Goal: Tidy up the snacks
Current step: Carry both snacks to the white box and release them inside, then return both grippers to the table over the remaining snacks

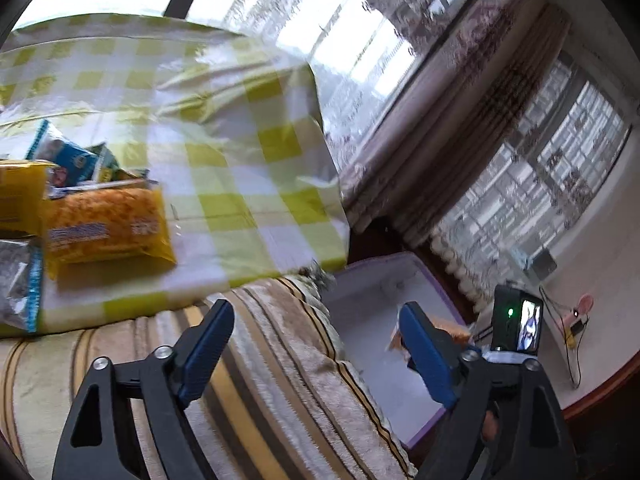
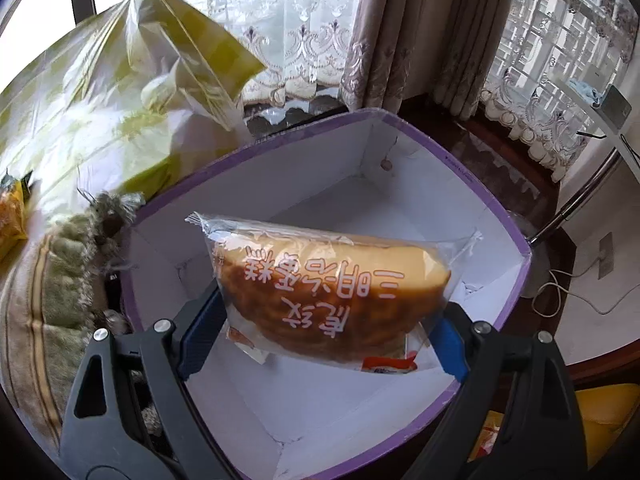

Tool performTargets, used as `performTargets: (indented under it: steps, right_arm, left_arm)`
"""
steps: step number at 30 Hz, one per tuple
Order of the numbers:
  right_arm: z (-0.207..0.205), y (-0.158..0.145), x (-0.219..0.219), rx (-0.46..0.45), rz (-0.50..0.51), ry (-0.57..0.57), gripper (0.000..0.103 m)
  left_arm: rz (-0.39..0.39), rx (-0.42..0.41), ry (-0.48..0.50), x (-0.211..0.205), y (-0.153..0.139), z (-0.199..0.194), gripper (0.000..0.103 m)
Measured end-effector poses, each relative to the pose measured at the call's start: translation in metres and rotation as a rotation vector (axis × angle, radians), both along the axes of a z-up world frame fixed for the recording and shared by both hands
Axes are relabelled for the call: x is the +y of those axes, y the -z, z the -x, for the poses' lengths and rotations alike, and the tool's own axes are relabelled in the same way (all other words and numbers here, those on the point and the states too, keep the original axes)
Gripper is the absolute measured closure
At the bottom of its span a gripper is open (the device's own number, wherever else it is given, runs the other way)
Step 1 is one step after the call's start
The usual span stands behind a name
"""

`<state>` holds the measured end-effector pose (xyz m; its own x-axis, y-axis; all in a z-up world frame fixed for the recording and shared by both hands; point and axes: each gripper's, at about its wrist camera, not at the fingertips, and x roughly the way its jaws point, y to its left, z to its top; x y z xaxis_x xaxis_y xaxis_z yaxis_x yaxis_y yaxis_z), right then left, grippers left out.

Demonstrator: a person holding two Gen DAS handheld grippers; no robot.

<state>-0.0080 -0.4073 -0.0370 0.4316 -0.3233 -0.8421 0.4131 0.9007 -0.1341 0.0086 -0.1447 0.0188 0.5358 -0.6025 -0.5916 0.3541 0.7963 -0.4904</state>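
Observation:
My right gripper (image 2: pixel 332 320) is shut on a clear-wrapped sandwich cake (image 2: pixel 332 280) and holds it over the open white box with a purple rim (image 2: pixel 460 168). The box also shows in the left wrist view (image 1: pixel 372 280), low at the right beside the sofa. My left gripper (image 1: pixel 316 344) is open and empty above the striped sofa cushion (image 1: pixel 280 360). To its upper left, a pile of snacks lies on a green-checked plastic sheet (image 1: pixel 224 128): an orange packet (image 1: pixel 108 224), a yellow packet (image 1: pixel 20 196), blue-and-white packets (image 1: pixel 68 160) and a silver packet (image 1: pixel 16 288).
The right gripper's camera unit (image 1: pixel 516 320) shows at the right in the left wrist view. Curtains (image 2: pixel 384 32) and windows stand behind the box. A dark wooden ledge (image 2: pixel 492 160) runs past the box. Cables (image 2: pixel 576 292) lie on the floor at right.

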Motion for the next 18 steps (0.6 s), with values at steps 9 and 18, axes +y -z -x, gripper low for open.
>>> performTargets:
  steps: [9, 18]
  right_arm:
    - [0.003, -0.016, 0.005, -0.057, 0.037, -0.015, 0.0]
    - [-0.007, -0.028, 0.039, -0.125, -0.077, -0.162, 0.0]
  left_arm:
    - [0.016, 0.043, -0.036, 0.017, 0.007, -0.002, 0.002]
    - [0.012, 0.086, -0.113, 0.042, 0.011, 0.003, 0.001]
